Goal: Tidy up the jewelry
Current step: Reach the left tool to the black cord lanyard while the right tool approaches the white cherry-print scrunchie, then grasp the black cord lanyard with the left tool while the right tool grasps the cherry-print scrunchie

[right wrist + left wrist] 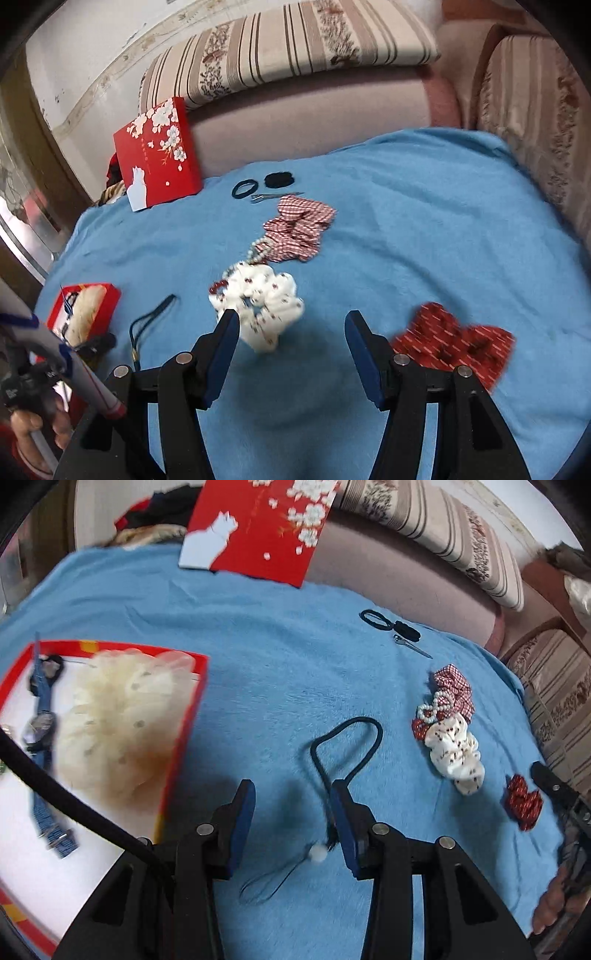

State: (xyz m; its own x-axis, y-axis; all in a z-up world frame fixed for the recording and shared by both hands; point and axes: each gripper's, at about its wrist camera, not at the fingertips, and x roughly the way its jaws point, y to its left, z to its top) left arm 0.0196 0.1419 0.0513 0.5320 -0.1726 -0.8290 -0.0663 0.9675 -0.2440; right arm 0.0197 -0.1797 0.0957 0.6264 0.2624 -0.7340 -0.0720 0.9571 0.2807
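the jewelry and hair pieces lie scattered on a blue blanket (406, 229), and the open red box (184, 738) at its left already holds a cream ruffled scrunchie (122, 723) and a blue strap (42, 709). nearest the left gripper (291, 801) is a dark cord loop (347, 746) with a small white bead (317, 853) at its tail; the cord runs just beside the gripper's right-hand finger, but the jaws stand apart and nothing is clamped between them. the right gripper (291, 332) hangs over the blanket with its jaws wide and empty, the white floral scrunchie (266, 306) just ahead of its left finger and a dark red scrunchie (454, 343) off to its right. farther back lie a red checked scrunchie (299, 229) with a pearl string (258, 247) against it, a black hair tie (243, 190), a metal clip (273, 196), and the box's red lid (159, 151) propped against the sofa (314, 122). the step in hand looks like reaching for the next loose pieces. the left would need to centre on the thin cord and close low to the cloth; the right would need to come forward over the white scrunchie.
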